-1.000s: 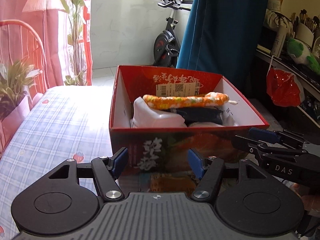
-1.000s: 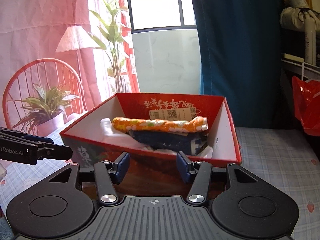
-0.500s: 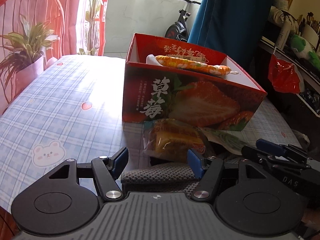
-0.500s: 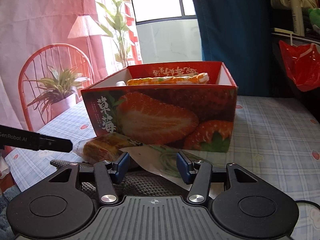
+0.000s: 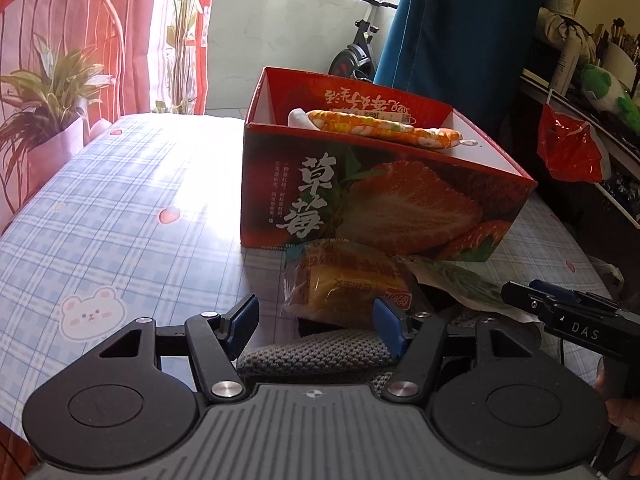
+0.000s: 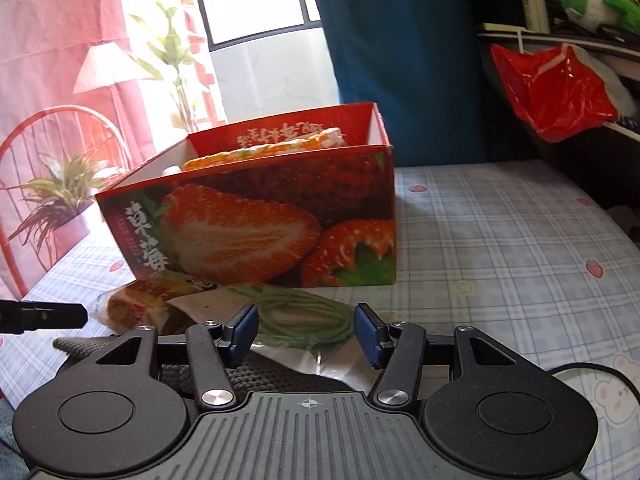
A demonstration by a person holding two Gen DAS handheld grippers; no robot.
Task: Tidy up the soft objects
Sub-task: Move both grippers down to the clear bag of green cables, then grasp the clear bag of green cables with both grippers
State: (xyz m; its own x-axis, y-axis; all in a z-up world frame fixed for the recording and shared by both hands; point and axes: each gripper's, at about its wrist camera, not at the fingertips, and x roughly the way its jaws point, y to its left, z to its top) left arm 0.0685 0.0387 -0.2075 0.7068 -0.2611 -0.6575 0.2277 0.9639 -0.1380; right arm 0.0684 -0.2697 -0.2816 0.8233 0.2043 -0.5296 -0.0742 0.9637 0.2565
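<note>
- Now the left gripper (image 5: pixel 316 326) hangs low over the near edge of the checked tablecloth (image 5: pixel 120 208), its blue pads apart and drawing together; a wrapped yellow cake (image 5: pixel 344 284) lies just beyond and between the pads, and neither pad presses on it.
- Under the same gripper a grey knitted cloth (image 5: pixel 320 354) lies flat, its visible edge running left to right across the left wrist view.
- The wrapped cake's long axis runs roughly left to right in the left wrist view, and its far end touches the foot of the strawberry box (image 5: pixel 372 204).
- To the cake's right, a clear bag of coiled green cord (image 6: pixel 304 316) lies flat on the cloth, its long axis running left to right in front of the box.
- The right gripper (image 6: pixel 306 330) hovers over that bag with its pads apart and widening; the cord shows between them, gripped by neither.
- Inside the open box, an orange patterned soft roll (image 5: pixel 380 128) lies across the top of the contents, its long axis running from the back left corner towards the right wall; its tapered end, with a white thread, points right in the left wrist view.
- A white soft item (image 5: pixel 302 118) shows under the roll's left end.
- The box stands upright on the table, strawberry face towards both cameras.
</note>
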